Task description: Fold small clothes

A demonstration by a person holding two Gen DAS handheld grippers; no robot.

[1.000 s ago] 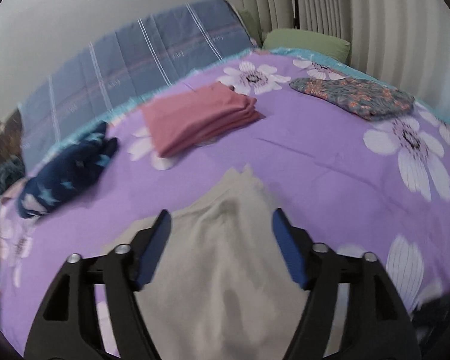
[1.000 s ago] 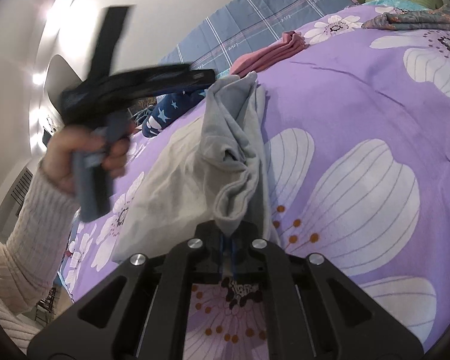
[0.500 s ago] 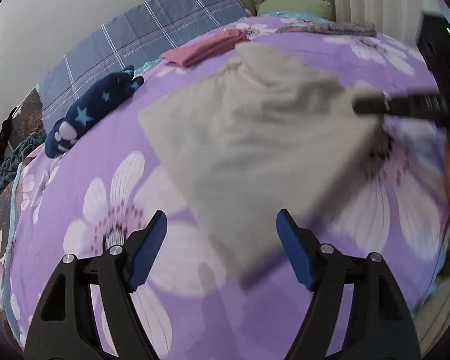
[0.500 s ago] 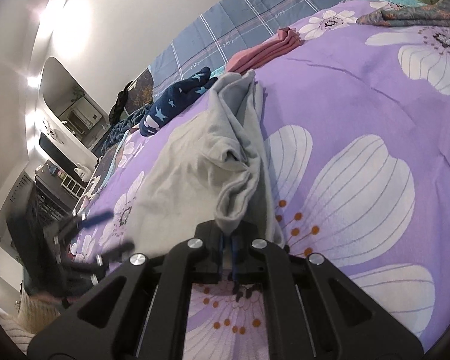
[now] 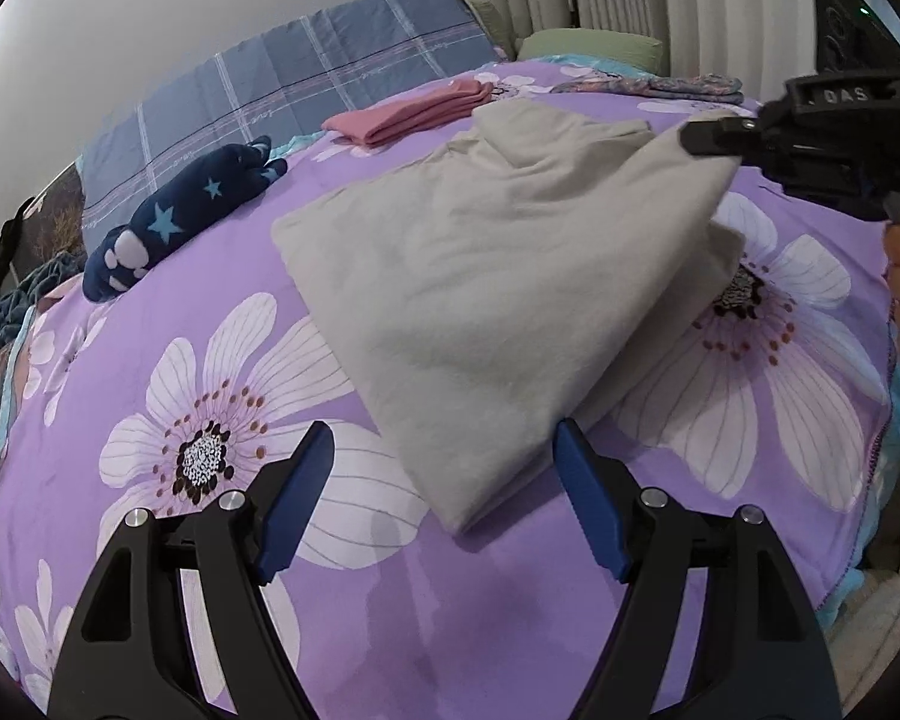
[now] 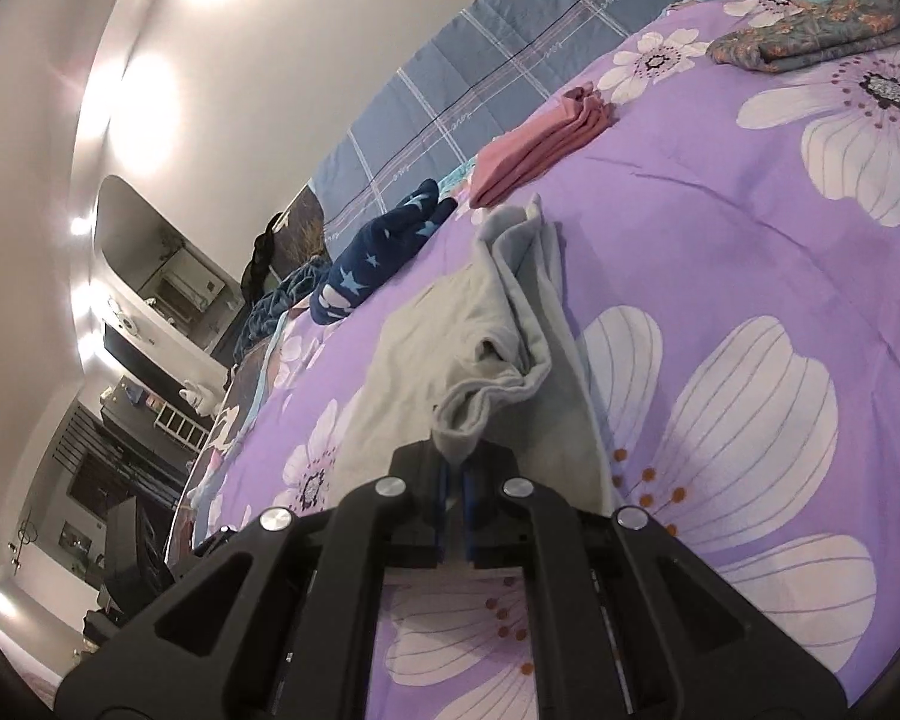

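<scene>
A grey garment point(image 5: 486, 276) lies partly folded on the purple flowered bedspread point(image 5: 168, 312). My left gripper point(image 5: 444, 480) is open and empty, its blue pads either side of the garment's near corner, just short of it. My right gripper point(image 6: 455, 474) is shut on a bunched edge of the grey garment point(image 6: 486, 360) and holds it lifted off the bed. In the left wrist view the right gripper point(image 5: 714, 138) shows at the garment's far right corner.
A folded pink garment point(image 5: 408, 114) and a dark blue star-print item point(image 5: 180, 216) lie further back. A folded floral garment point(image 6: 810, 42) sits at the far right. A blue plaid quilt point(image 5: 306, 84) runs along the wall. The bed edge is near on the right.
My left gripper has let go of the grey garment and pulled back toward the near bed edge, staying open. The right gripper has kept its hold and the garment now drapes over itself.
</scene>
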